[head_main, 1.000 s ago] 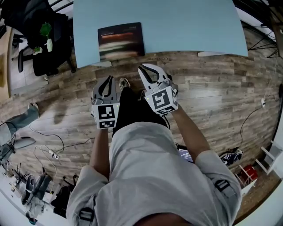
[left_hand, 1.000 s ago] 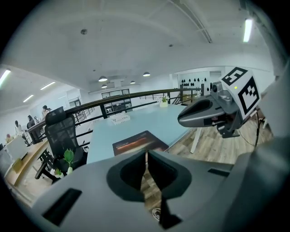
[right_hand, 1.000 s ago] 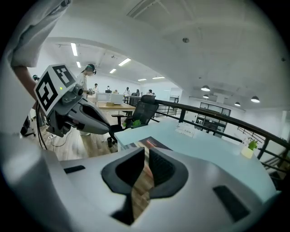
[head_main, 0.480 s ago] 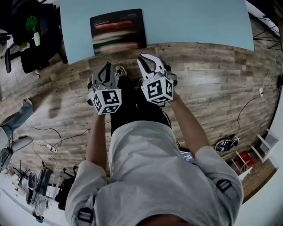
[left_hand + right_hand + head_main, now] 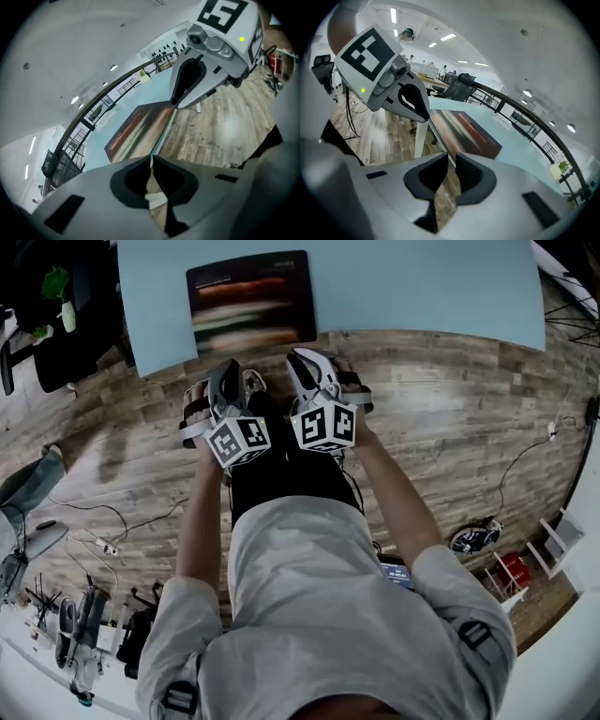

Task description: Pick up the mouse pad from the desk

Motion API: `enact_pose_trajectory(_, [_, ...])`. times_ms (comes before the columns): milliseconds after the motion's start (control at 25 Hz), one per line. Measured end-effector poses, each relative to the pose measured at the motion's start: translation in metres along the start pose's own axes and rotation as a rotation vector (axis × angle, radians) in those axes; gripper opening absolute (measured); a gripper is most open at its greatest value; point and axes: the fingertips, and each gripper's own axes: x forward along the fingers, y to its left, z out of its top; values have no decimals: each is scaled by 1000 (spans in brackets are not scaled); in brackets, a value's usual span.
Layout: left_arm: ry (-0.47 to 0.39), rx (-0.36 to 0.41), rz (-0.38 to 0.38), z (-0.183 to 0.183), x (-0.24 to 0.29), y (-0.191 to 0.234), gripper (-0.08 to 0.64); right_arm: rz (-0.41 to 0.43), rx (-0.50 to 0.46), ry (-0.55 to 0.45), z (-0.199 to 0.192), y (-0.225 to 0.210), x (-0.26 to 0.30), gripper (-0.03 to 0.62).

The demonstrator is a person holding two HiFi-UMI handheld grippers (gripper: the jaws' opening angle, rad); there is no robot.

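The dark mouse pad (image 5: 250, 298) with blurred red and pale streaks lies flat on the light blue desk (image 5: 422, 287), close to its front edge. Both grippers hang over the wooden floor just short of that edge and touch nothing. My left gripper (image 5: 225, 382) is shut and empty; it points at the mouse pad (image 5: 138, 129) past its own tips (image 5: 151, 161). My right gripper (image 5: 309, 367) is beside it on the right. Its jaws (image 5: 452, 159) are opening, with a narrow gap and nothing between them, and the mouse pad (image 5: 468, 129) lies ahead.
A black office chair (image 5: 66, 343) and a small potted plant (image 5: 56, 282) stand left of the desk. A white desk leg (image 5: 421, 136) drops to the floor below the desk edge. Cables (image 5: 103, 531) trail over the floor at the left, and a red item (image 5: 511, 568) sits at the lower right.
Both grippers have come closer to the desk's front edge and lower. The left one has rolled, its marker cube now tilted. The right jaws have parted slightly.
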Motion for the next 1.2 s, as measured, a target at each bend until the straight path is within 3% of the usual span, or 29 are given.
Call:
enact_pose_trajectory(160, [-2, 92, 62, 2, 4, 9, 53, -31, -68, 8, 0, -3, 10, 92])
enact_pose_trajectory(280, [11, 163, 58, 0, 9, 7, 106, -50, -141, 35, 1, -5, 16, 118])
enact_pose_trajectory(520, [30, 236, 44, -2, 23, 9, 135, -35, -213, 74, -3, -4, 31, 138])
enact_pose_trajectory(880, [19, 195, -24, 2, 31, 15, 141, -12, -206, 85, 2, -6, 38, 133])
enact_pose_trajectory(1200, [25, 81, -195, 3, 30, 13, 130, 66, -115, 114, -3, -3, 40, 127])
